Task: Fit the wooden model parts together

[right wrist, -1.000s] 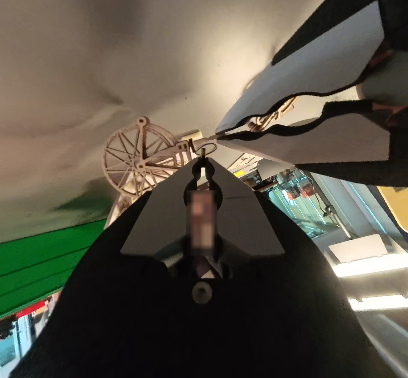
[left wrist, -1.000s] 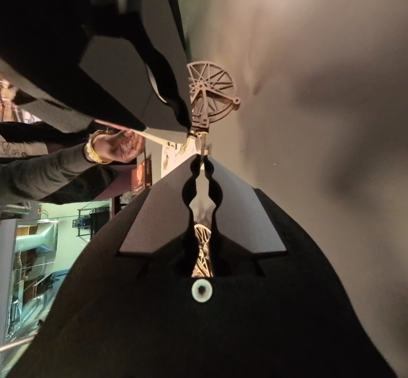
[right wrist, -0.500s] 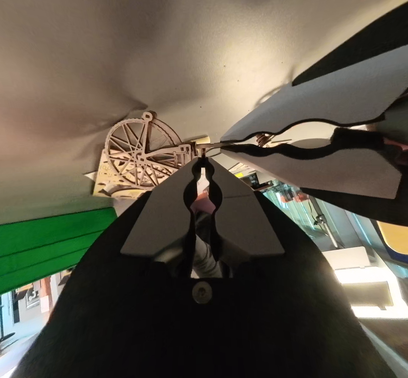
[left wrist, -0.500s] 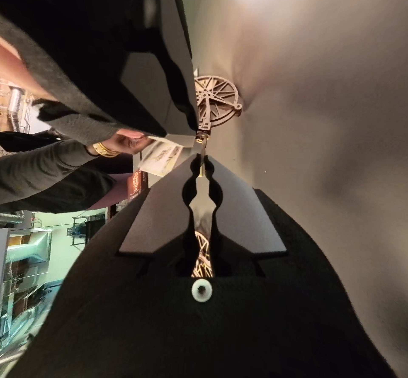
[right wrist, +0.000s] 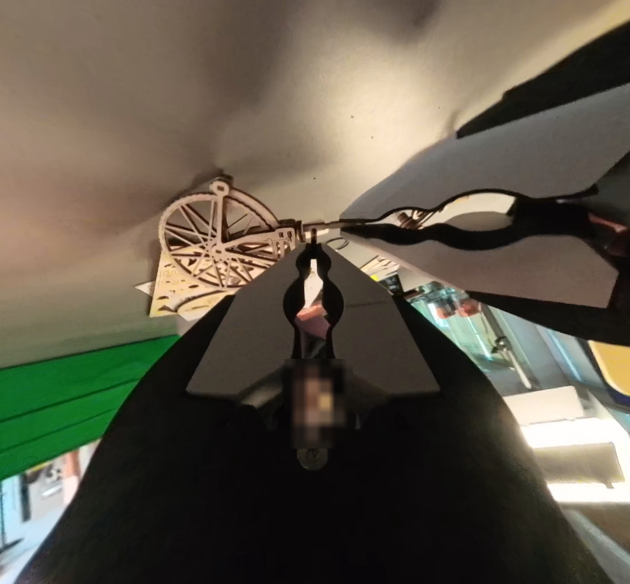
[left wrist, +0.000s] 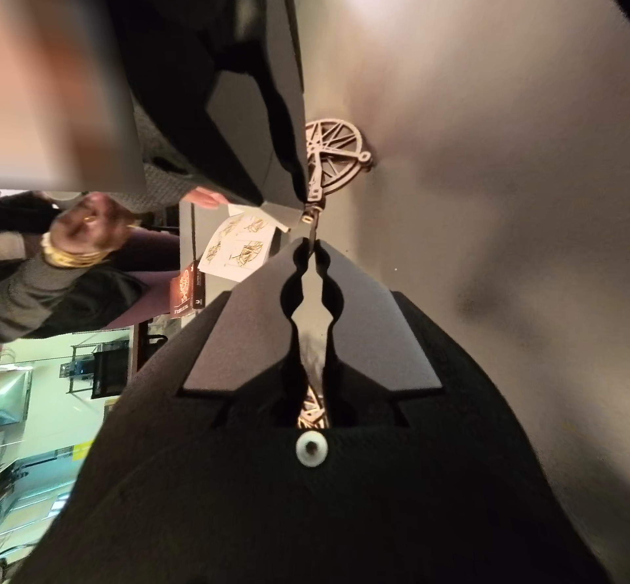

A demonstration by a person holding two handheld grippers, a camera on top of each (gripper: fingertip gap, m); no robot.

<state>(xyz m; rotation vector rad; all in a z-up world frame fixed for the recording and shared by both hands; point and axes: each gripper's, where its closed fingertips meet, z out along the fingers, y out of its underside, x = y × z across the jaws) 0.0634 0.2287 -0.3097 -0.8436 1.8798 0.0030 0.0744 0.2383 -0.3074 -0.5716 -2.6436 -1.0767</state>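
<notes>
A wooden spoked wheel model [left wrist: 335, 151] is held in the air over the grey table. My left gripper [left wrist: 311, 244] is shut on a thin wooden strip [left wrist: 313, 230] that sticks out from the wheel's frame. In the right wrist view the wheel model [right wrist: 218, 237] sits left of centre. My right gripper [right wrist: 313, 245] is shut on a small wooden peg [right wrist: 313, 235] at the same joint. The left gripper [right wrist: 342, 223] comes in from the right there and the right gripper [left wrist: 303, 197] from the upper left in the left wrist view. Their tips almost touch.
A printed instruction sheet [left wrist: 238, 247] and a dark red box [left wrist: 187, 291] lie behind. Another person's hand with gold bangles [left wrist: 78, 237] is at the left. A wooden parts sheet [right wrist: 174, 291] lies beneath the wheel, beside a green strip [right wrist: 68, 380]. My two grippers' fingertips are within a few centimetres of each other.
Both grippers stay shut at the joint. The wheel model has swung slightly and sits lower over the parts sheet. The other person's hand has drawn back and the instruction sheet has come into view.
</notes>
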